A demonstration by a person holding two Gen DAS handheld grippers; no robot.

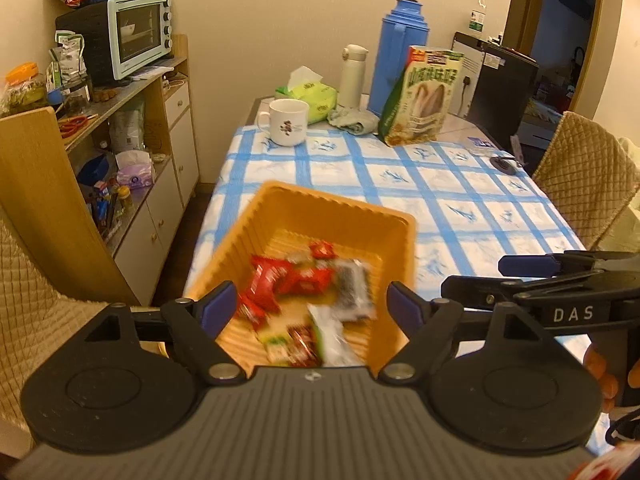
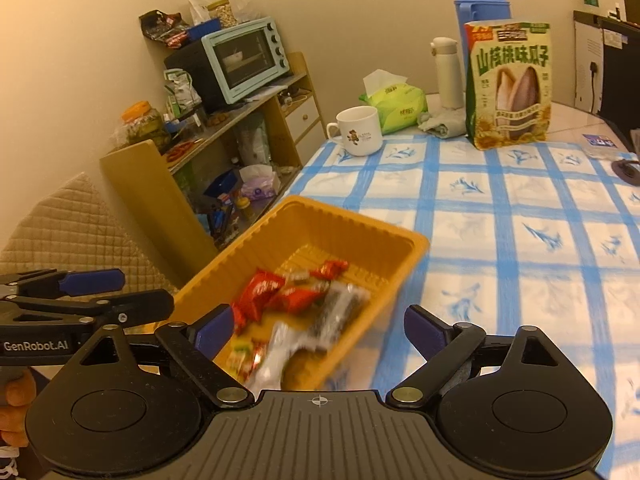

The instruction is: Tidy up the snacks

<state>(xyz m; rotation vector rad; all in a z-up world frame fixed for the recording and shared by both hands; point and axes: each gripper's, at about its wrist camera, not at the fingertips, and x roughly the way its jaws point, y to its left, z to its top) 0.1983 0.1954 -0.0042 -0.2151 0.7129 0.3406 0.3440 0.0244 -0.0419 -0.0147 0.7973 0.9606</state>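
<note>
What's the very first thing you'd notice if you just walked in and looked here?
Probably the orange tray at the near left corner of the blue checked tablecloth, holding red snack packets. Next, the tall blue thermos and green sunflower-seed bag standing at the table's far end.
</note>
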